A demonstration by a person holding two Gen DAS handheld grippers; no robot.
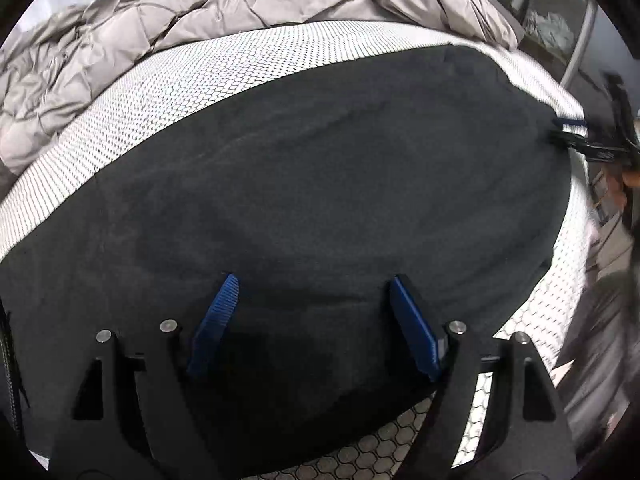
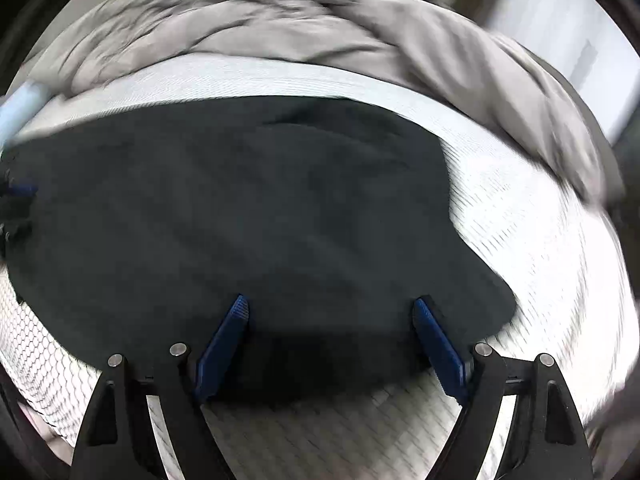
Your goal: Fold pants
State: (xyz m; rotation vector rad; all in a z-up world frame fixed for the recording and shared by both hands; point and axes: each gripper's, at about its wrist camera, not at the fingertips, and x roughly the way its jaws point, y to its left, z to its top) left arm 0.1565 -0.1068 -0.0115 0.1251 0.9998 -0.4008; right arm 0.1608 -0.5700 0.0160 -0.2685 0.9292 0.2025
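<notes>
Dark pants (image 1: 320, 168) lie spread flat on a white mattress with a honeycomb pattern (image 1: 160, 92). My left gripper (image 1: 314, 278) hangs over the pants' near edge. Its blue pads (image 1: 218, 312) stand wide apart with only flat cloth beneath them, so it is open. In the right wrist view the same pants (image 2: 240, 208) fill the middle, and my right gripper (image 2: 331, 300) is open above their near edge, pinching nothing. Each gripper shows small in the other's view: the right gripper (image 1: 560, 130) at the pants' right end, the left gripper (image 2: 18, 198) at their left end.
A crumpled grey quilt (image 1: 160, 24) is heaped along the far side of the mattress (image 2: 520, 240). A metal shelf unit (image 1: 560, 28) stands beyond the bed's right corner. A hand (image 1: 628, 184) holds the right gripper at the frame's right edge. The right wrist view is motion-blurred.
</notes>
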